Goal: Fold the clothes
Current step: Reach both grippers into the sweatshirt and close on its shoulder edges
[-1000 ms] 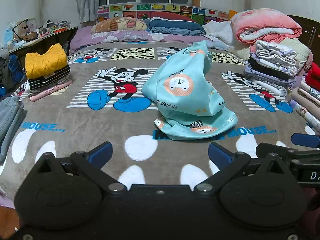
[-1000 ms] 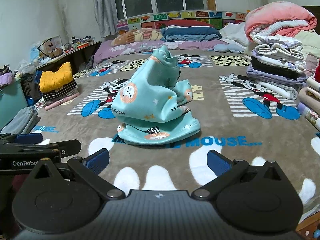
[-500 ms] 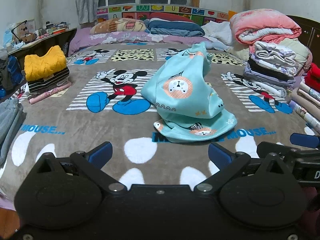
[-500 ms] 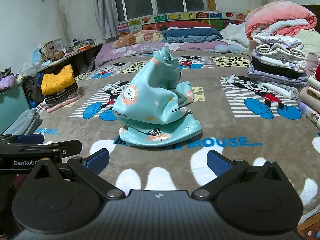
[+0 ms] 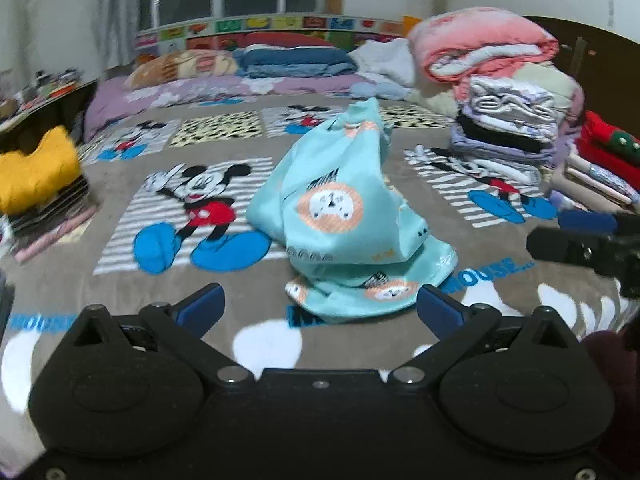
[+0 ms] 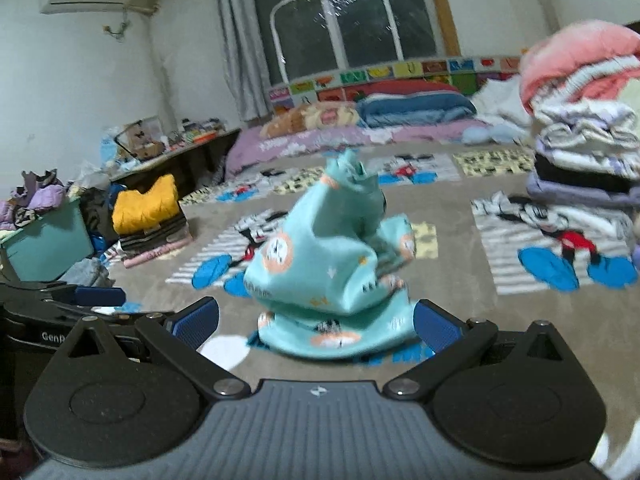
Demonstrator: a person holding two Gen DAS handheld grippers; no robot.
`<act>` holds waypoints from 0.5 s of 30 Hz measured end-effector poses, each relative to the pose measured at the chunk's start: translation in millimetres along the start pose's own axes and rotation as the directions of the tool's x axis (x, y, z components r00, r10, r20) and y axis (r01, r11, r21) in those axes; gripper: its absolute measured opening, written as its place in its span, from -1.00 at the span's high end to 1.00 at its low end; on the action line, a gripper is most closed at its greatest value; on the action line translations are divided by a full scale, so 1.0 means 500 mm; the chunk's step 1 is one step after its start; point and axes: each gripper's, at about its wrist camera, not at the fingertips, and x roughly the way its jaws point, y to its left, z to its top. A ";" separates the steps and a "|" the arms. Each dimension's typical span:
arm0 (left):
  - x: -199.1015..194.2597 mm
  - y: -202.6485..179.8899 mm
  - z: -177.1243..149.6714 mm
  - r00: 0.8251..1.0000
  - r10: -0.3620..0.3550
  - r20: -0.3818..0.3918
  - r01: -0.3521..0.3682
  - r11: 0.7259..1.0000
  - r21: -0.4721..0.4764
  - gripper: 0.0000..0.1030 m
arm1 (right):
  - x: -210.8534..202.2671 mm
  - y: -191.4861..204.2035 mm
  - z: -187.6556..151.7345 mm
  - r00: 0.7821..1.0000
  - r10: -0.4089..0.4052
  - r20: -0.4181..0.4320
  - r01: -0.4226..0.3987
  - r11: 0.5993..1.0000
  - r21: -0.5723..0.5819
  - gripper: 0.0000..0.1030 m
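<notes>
A: Two stacks frame our view: at far left we see a yellow garment [image 5: 34, 168] topping a folded pile on the bed [image 5: 120, 280].

B: Centre, we find the crumpled teal garment [image 5: 348, 220] heaped on the bed, untouched. Our left hand-held gripper [image 5: 320, 306] gapes wide, empty; our right hand-held gripper [image 6: 316, 322] likewise. Folded laundry [image 5: 508, 128] rises at right.

Soft cloth garment [image 5: 344, 216] (plush blanket [image 5: 120, 292])
</notes>
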 end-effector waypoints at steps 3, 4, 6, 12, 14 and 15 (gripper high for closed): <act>0.024 0.017 0.015 1.000 -0.008 0.019 0.008 0.999 0.036 -1.00 | 0.013 -0.017 0.016 1.000 0.006 0.020 -0.005 0.999 -0.043 -1.00; 0.032 0.022 0.020 1.000 -0.007 0.025 0.006 0.999 0.048 -1.00 | 0.019 -0.021 0.020 1.000 0.007 0.026 -0.005 0.998 -0.065 -1.00; 0.052 0.034 0.032 1.000 -0.019 0.011 0.018 0.998 0.061 -1.00 | 0.032 -0.033 0.027 1.000 0.015 0.026 -0.012 0.995 -0.095 -1.00; 0.122 0.093 0.066 0.993 -0.089 -0.076 0.088 0.996 -0.011 -1.00 | 0.074 -0.075 0.046 0.998 0.065 0.027 -0.061 0.992 -0.113 -1.00; 0.142 0.101 0.076 0.992 -0.097 -0.081 0.097 0.995 0.007 -1.00 | 0.093 -0.094 0.057 0.998 0.066 0.006 -0.065 0.994 -0.089 -1.00; 0.152 0.105 0.080 0.991 -0.100 -0.083 0.102 0.995 0.017 -1.00 | 0.104 -0.105 0.064 0.998 0.065 -0.008 -0.065 0.995 -0.071 -1.00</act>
